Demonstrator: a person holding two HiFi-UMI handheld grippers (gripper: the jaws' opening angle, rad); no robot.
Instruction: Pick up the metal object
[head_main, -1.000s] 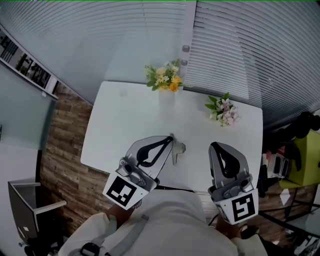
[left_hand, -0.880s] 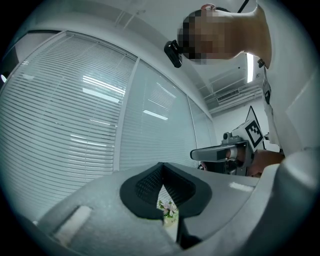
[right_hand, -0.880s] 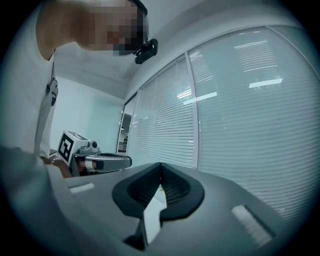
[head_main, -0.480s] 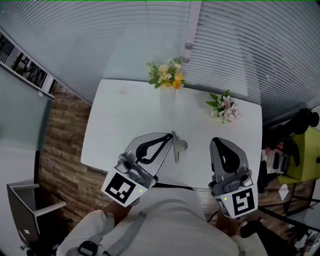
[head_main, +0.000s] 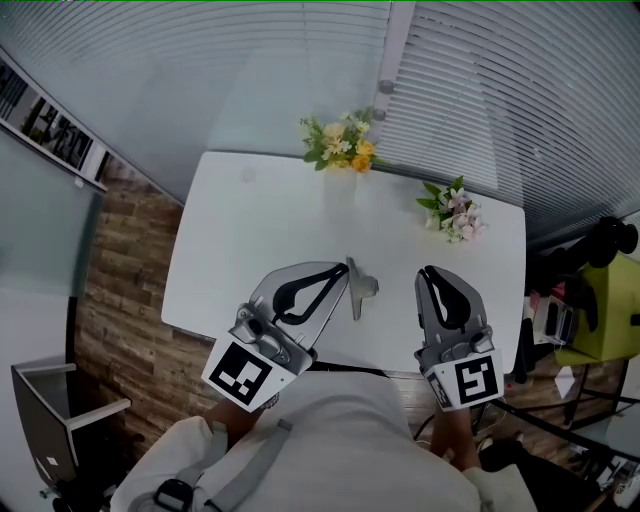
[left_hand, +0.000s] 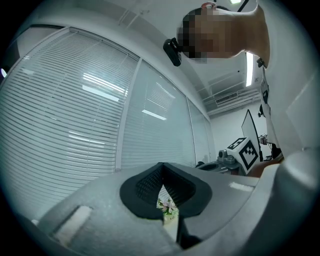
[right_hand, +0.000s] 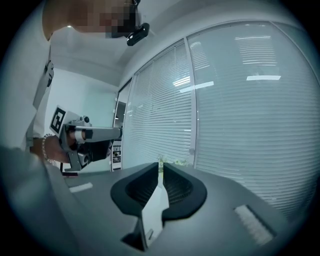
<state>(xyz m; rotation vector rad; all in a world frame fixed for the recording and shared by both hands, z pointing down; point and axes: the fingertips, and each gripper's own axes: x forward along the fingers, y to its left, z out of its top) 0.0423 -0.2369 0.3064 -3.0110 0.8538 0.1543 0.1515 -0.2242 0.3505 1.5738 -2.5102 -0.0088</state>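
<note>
The metal object (head_main: 361, 289), a small grey piece with a thin stem, lies on the white table (head_main: 250, 230) near its front edge. My left gripper (head_main: 346, 268) points up and right, and its tip overlaps the top of the stem in the head view. Its jaws are shut, and the left gripper view shows only pink flowers (left_hand: 164, 204) through the gap behind the tips. My right gripper (head_main: 427, 273) hovers to the right of the object, apart from it, jaws shut with nothing between them. From the right gripper view the left gripper (right_hand: 85, 136) shows at the left.
A yellow flower bunch (head_main: 341, 142) stands at the table's back edge and a pink bunch (head_main: 452, 212) at the back right. Window blinds (head_main: 500, 90) run behind the table. A brick-patterned floor (head_main: 120, 290) lies left; a yellow-green chair (head_main: 600, 320) and clutter sit right.
My right gripper has drawn slightly forward and left towards the table. The head view has shifted a little; the left gripper stays by the metal object.
</note>
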